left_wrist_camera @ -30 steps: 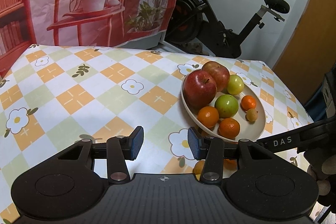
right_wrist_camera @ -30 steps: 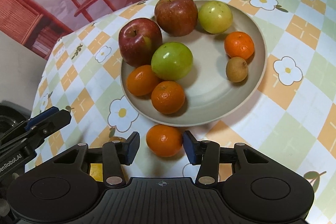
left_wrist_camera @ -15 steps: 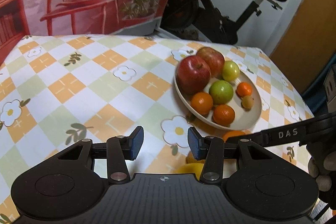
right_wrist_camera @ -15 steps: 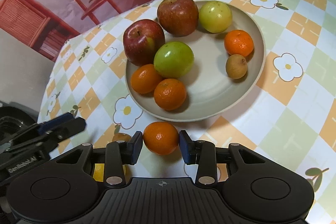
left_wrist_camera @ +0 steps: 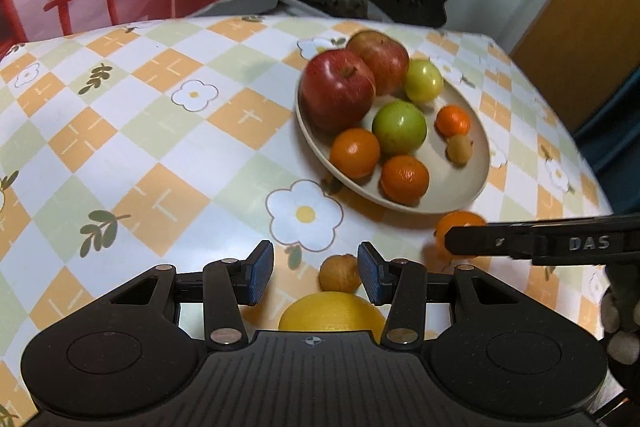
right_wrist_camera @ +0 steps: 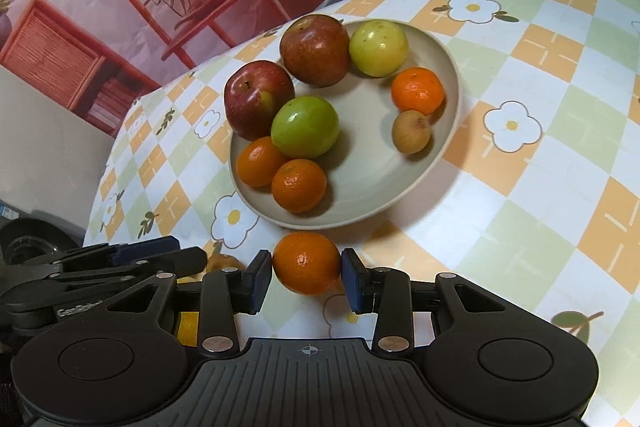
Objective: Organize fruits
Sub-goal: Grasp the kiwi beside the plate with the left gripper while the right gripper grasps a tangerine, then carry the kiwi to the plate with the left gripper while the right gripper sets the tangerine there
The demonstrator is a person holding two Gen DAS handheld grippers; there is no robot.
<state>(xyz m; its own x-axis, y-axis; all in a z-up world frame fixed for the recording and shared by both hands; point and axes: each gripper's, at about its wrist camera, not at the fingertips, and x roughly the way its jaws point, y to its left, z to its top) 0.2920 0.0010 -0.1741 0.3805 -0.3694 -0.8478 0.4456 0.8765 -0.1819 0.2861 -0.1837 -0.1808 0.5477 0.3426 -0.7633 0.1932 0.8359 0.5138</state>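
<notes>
Closing in since a second ago, the right tool (right_wrist_camera: 307,281) now pinches the loose mandarin (right_wrist_camera: 307,262) on the table (right_wrist_camera: 520,195) just before the plate (right_wrist_camera: 400,195), while the left tool (left_wrist_camera: 316,273) stays spread beside a small brown fruit (left_wrist_camera: 340,273).

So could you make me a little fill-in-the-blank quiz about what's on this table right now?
1. The right gripper has its two fingers on either side of a loose ____, off the plate.
2. The plate holds two red apples, two green fruits, one small brown fruit and ____ tangerines.
3. The left gripper is ____ and holds nothing.
4. Below that gripper, nearest its camera, lies a large ____ fruit.

Missing words: tangerine; three; open; yellow
</notes>
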